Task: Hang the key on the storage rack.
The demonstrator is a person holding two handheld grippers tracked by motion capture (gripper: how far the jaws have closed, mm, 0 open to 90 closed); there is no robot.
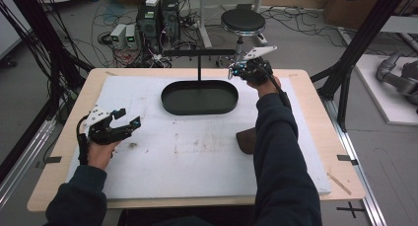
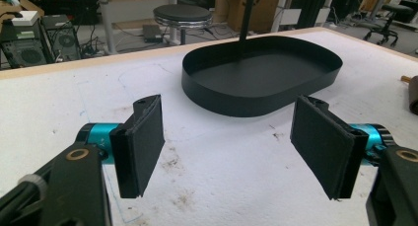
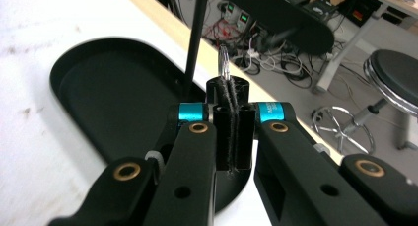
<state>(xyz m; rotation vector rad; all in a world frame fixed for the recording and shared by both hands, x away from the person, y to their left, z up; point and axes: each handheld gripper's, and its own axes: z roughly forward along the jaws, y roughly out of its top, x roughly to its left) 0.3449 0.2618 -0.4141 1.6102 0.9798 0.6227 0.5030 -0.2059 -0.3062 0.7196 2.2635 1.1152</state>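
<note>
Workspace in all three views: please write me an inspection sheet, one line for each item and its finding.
Surface: white foam board on a wooden table; it is stained with dirt marks.
Job's things: black oval tray with an upright T-shaped stand at the board's far middle; the tray is empty.
Clutter: a dark brown object beside the right sleeve; what it is cannot be told.
Grippers: left gripper is open above the board; right gripper is shut on a thin shiny metal piece beyond the tray's far right end.
Cables: a black cable runs along the right forearm.
Surroundings: round stool, computer towers, floor wiring.
</note>
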